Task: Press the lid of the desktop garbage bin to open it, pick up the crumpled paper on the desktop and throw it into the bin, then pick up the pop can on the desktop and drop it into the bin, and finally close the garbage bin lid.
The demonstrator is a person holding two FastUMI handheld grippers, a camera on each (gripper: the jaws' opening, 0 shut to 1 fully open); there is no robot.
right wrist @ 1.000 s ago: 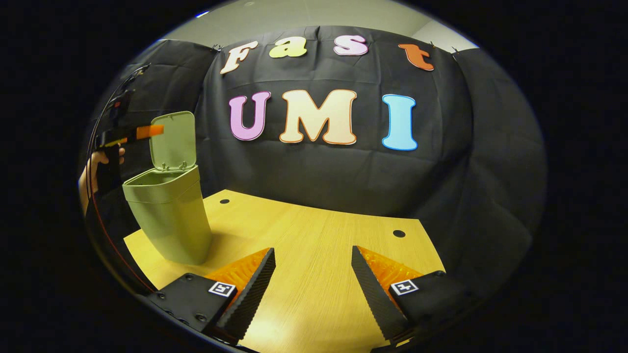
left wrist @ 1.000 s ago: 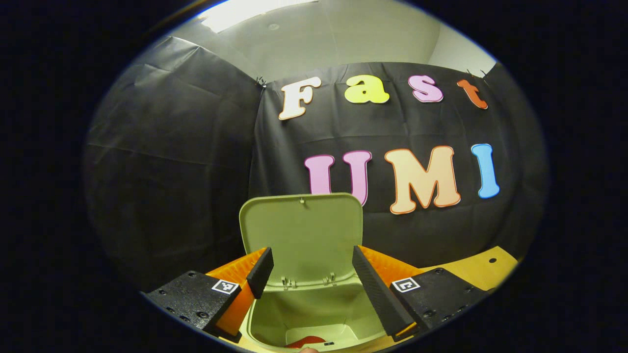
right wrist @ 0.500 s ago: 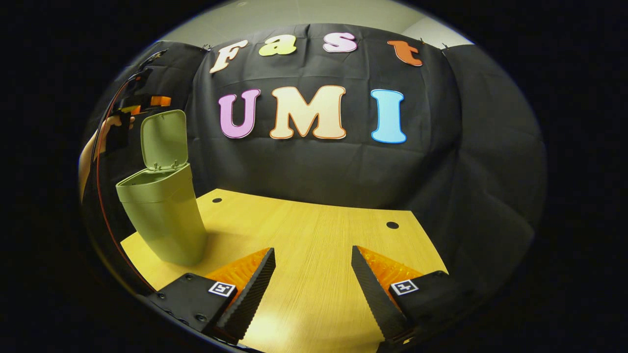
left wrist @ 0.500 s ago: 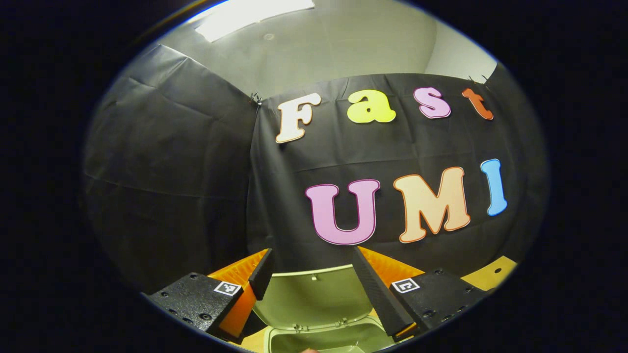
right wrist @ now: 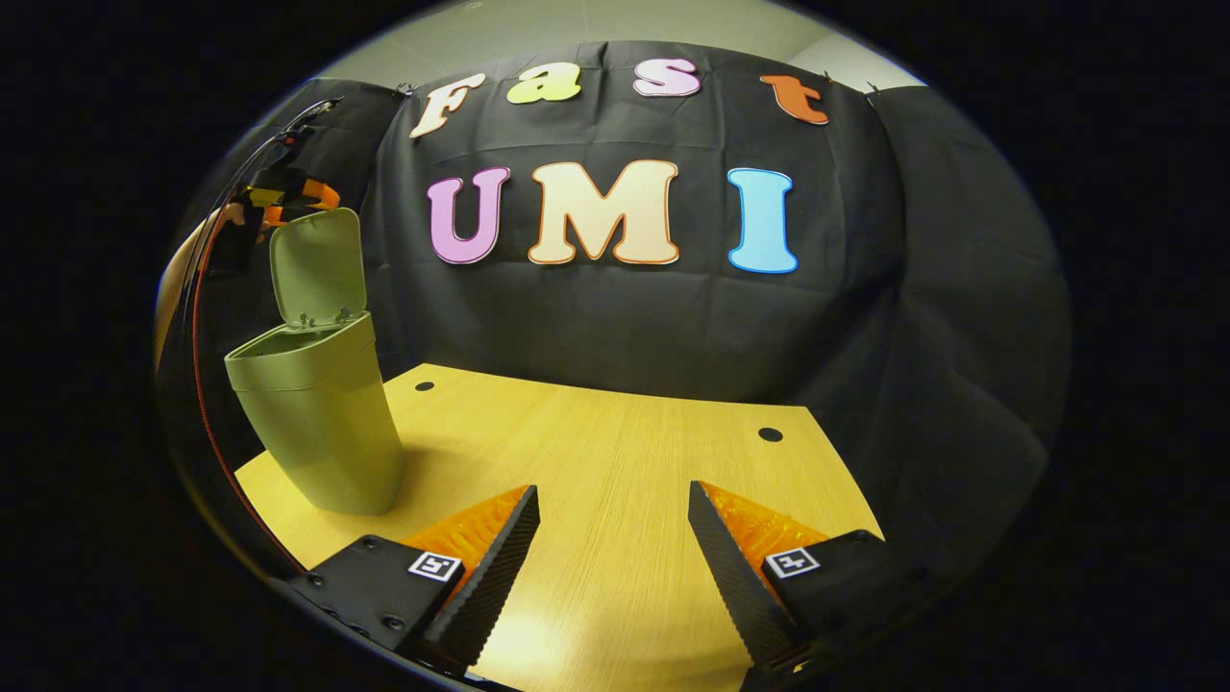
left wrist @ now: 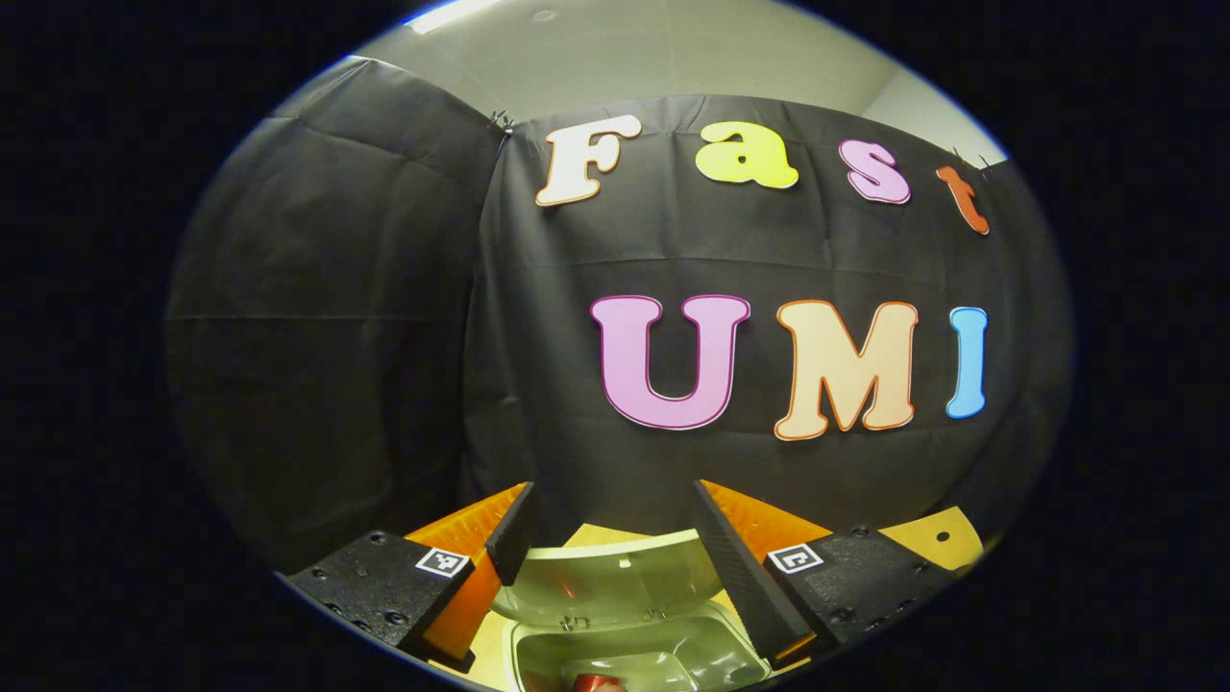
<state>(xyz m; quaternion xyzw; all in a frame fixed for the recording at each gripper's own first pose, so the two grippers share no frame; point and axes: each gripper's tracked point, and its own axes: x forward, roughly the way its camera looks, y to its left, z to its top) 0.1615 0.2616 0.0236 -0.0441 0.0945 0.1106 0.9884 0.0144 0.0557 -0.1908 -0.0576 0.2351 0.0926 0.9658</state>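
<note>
The green bin stands at the table's left end with its lid raised almost upright. My left gripper hovers just over the lid's top edge, held by a hand. In the left gripper view, that gripper is open and looks down on the lid between its fingers, not touching it as far as I can tell. Below lies the bin's inside, where a bit of something red shows, probably the pop can. My right gripper is open with nothing in it, low over the wooden table.
The tabletop has two small round holes. A red cable hangs down from the left gripper beside the bin. Black cloth walls close the booth behind and on both sides.
My left gripper rose from in front of the bin's opening to above the lid's top edge, then tipped downward. The lid stays raised. The right gripper has barely moved.
</note>
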